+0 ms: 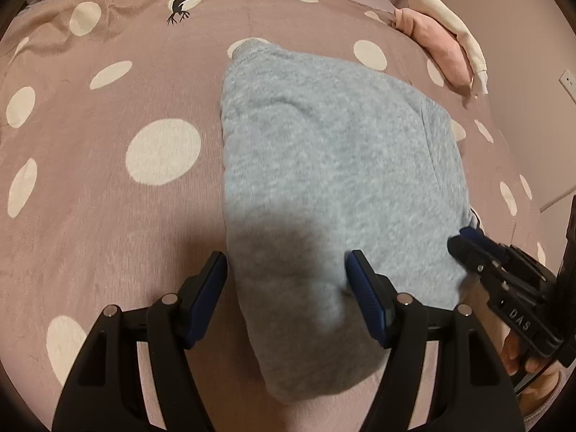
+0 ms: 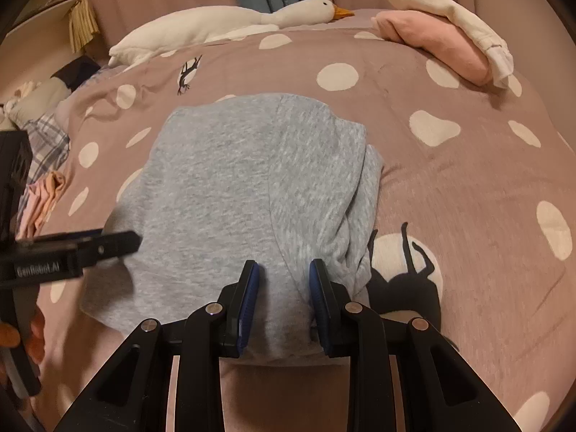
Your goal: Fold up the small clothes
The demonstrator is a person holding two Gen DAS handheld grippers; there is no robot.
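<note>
Left wrist: fingers straddle grey garment.

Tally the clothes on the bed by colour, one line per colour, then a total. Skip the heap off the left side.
Grey: 1, the grey garment spread in the middle of the bedspread.
Pink: 1, the pink folded piece at the far right.
Cream: 1, the cream piece lying on top of the pink one.
Total: 3
</note>
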